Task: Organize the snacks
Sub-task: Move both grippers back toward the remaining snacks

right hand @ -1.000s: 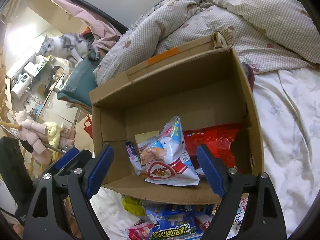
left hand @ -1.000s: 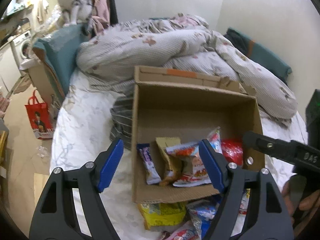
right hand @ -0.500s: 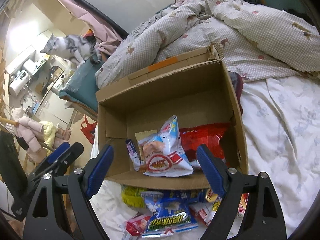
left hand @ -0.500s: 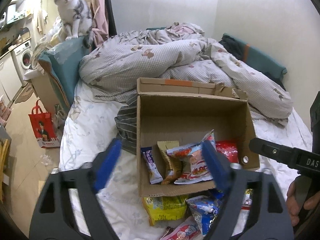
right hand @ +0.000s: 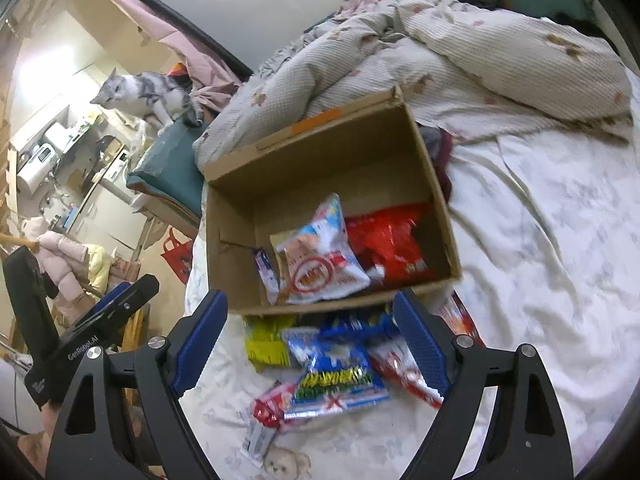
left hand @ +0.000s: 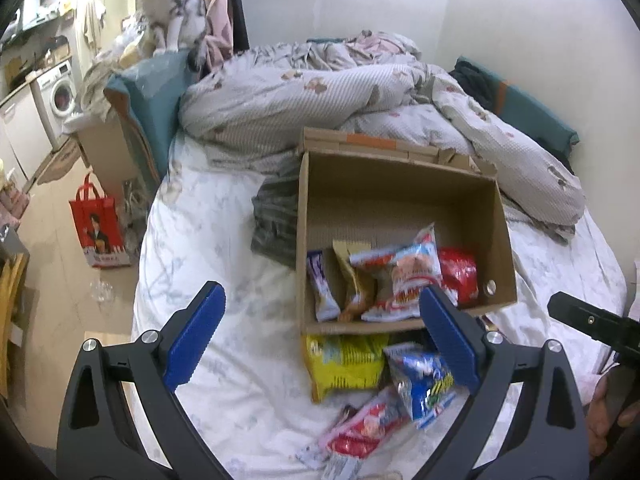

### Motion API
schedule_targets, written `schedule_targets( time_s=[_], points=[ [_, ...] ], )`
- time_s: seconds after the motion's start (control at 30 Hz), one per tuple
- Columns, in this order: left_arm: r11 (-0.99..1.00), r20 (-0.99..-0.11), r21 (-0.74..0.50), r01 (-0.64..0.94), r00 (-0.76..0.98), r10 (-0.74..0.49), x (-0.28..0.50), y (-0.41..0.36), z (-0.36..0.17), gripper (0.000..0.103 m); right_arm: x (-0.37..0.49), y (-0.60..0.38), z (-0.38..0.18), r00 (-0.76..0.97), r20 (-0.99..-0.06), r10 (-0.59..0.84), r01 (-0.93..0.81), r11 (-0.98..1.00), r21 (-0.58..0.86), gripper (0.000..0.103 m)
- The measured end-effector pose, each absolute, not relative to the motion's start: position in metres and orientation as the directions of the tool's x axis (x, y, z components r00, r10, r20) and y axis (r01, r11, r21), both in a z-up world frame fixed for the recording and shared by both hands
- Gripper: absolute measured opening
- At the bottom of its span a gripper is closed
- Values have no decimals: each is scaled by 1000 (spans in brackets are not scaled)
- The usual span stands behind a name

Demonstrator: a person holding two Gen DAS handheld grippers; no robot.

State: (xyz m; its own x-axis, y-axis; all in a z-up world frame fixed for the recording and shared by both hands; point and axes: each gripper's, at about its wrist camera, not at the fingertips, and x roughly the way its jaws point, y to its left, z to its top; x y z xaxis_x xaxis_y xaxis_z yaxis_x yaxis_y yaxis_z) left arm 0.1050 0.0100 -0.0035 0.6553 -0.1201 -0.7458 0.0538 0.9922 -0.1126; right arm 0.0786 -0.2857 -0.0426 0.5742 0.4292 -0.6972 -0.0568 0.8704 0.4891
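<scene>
My left claw (left hand: 320,336): blue pads spread wide, nothing between them.
My right claw (right hand: 312,338): wide apart, empty.
Brown cardboard box (left hand: 400,196): on the white bedsheet (left hand: 224,240), holding several snack packets.
Loose blue snack bag (right hand: 336,380): on the sheet, just before the box.

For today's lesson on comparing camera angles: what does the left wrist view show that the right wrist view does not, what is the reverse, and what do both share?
Only the left wrist view shows a washing machine, the whole red shopping bag on the floor, and grey striped cloth beside the box.

Only the right wrist view shows a pink padded jacket and a small wrapper lying nearest the camera on the sheet.

Both show the cardboard box holding snacks, the yellow packet and blue packet outside it, the cat, and empty, open tongs.
</scene>
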Motion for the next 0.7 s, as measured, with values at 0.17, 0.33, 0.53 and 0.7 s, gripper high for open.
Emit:
schedule_targets(
  time_s=[0.17,0.33,0.53,0.7],
  points=[
    [991,-778,-127,52,615,-132,94,12,-9,96,63,-290,-51,552,-709,438,-21,858,514,88],
    [990,-806,-135,32,577,-129,86,17,-20,96,54,-288,-66,513,-732,449,9,850,527,88],
    [994,-840,-110,4,534,-95,90,17,-39,96,63,-281,-83,492,-770,405,31,876,481,88],
    [991,-882,-135,-24,459,-109,98,21,-59,96,67,-284,-90,480,-776,408,50,871,489,88]
  ],
)
